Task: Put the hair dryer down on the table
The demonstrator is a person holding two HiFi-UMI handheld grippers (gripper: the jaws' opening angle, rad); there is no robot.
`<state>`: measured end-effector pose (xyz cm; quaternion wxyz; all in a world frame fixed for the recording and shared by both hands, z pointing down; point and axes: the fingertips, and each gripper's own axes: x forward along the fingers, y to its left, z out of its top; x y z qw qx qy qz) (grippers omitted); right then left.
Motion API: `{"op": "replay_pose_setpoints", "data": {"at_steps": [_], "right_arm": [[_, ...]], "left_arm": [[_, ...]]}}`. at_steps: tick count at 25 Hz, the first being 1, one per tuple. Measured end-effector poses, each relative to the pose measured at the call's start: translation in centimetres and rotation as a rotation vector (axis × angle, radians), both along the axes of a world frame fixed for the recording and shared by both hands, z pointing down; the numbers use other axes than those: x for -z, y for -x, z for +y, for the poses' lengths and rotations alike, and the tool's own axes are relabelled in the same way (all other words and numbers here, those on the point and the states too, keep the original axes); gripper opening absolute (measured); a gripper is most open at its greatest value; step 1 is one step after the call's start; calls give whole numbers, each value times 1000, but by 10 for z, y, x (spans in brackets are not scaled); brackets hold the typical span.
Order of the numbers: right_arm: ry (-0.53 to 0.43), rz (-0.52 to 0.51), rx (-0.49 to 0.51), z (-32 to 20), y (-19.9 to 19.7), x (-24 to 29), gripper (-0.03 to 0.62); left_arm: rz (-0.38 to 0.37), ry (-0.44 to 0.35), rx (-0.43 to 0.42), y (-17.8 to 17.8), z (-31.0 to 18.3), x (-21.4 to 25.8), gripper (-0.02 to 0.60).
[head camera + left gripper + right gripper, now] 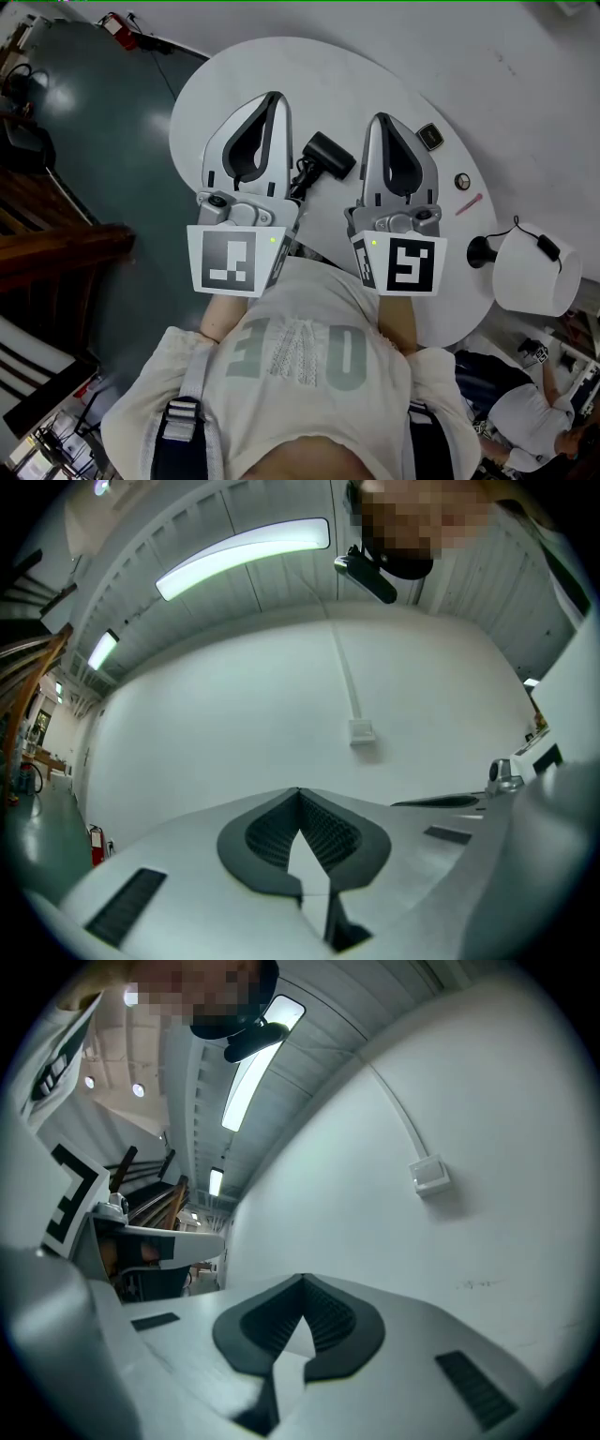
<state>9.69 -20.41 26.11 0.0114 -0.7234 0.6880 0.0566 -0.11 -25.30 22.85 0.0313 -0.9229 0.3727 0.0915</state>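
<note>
hair dryer lying on the table, both grippers empty

left gripper (274, 97) is held out from the chest, tips pointing away over the white table (234, 75), jaws pressed together on nothing; just right of it the black hair dryer (328, 155) lies flat between the two tools, touching neither, long axis slanting from far left to near right, cord (302, 176) bunched at its near left, can't tell which end is the nozzle; right gripper (379, 120) is in the same pose alongside, jaws also closed and bare; white lamp (534, 270) off at the right edge
</note>
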Motion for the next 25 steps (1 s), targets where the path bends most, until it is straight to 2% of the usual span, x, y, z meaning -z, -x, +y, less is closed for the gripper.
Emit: {"op": "replay_pose_setpoints", "data": {"at_steps": [25], "right_arm": [[-17, -9, 14, 9, 7, 6, 3]], "left_arm": [[7, -8, 0, 8, 10, 4, 6]]}}
